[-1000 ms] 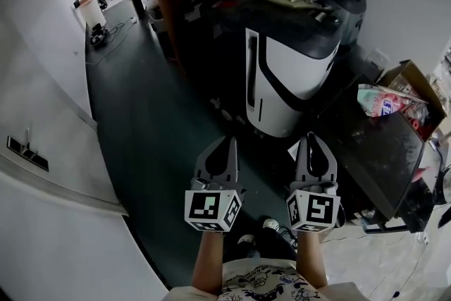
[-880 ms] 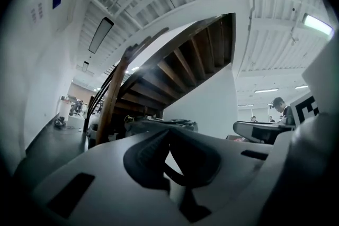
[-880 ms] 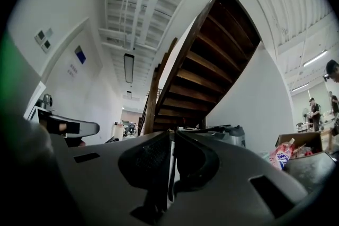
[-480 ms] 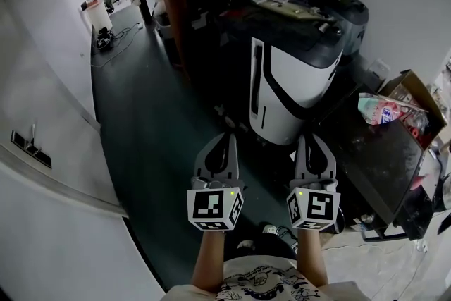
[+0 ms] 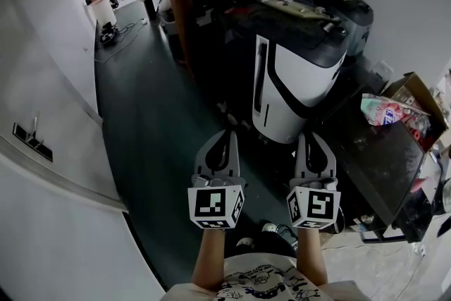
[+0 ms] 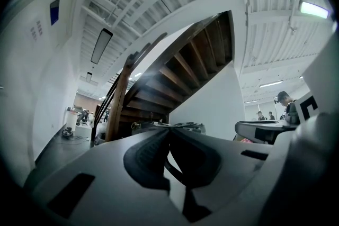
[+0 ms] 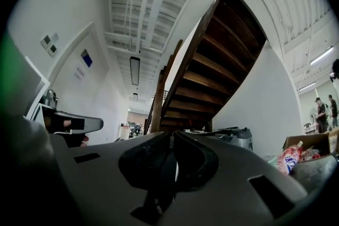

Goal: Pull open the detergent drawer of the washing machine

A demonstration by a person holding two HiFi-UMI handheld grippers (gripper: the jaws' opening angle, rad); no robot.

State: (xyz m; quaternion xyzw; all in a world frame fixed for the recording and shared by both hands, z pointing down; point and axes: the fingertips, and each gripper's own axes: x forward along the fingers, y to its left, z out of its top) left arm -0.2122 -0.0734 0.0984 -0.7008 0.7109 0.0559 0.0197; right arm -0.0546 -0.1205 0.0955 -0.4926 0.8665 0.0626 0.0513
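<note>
Washing machine (image 5: pixel 296 81), white with a black band and a dark top, stands on the floor ahead of both grippers and apart from them; from here its detergent drawer cannot be picked out. The left gripper (image 5: pixel 227 132) has its jaws pressed together with nothing between them, and its own view shows the two dark pads (image 6: pixel 145 153) meeting at the tip. The right gripper (image 5: pixel 311 135) is likewise closed and empty, its tips meeting in its own view (image 7: pixel 172 134). Both point forward, side by side, each with a marker cube (image 5: pixel 215 206) at its rear and a bare forearm (image 5: pixel 210 257) behind it. Under them lies a dark green floor (image 5: pixel 155 137). A wooden staircase (image 6: pixel 180 71) rises behind the machine. To the right a black flat surface (image 5: pixel 380 151) sits near the right gripper, and past it an open cardboard box (image 5: pixel 417 89) holds a colourful packet (image 5: pixel 384 109). A white wall (image 5: pixel 42 116) runs along the left.
</note>
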